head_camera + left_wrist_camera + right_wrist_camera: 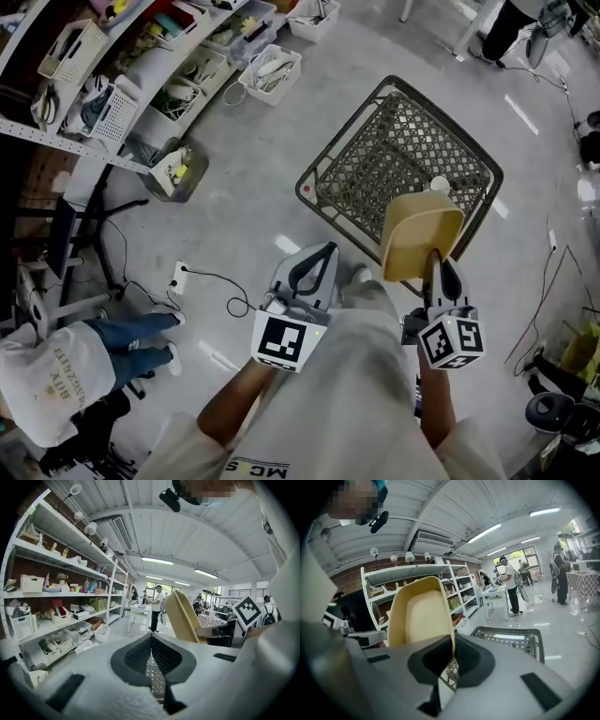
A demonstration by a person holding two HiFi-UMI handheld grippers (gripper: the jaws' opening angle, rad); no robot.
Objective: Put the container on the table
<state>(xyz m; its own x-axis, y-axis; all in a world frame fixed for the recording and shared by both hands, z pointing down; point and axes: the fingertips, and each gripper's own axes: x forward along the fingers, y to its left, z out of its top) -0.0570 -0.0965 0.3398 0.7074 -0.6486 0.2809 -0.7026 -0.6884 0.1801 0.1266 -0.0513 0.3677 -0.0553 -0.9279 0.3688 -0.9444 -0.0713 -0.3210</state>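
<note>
R tool pinches container rim, held over wire basket's near-right edge. L tool jaws together, empty. Open floor left of basket.

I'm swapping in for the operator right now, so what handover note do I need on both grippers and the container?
Right gripper: shut on the rim of the tan container, held in the air above the wire basket on the floor.
Left gripper: shut, nothing in it.
Done: the container is gripped and up out of the basket.
Left: carry it to a table and set it down. A white table shows across the room.
</note>
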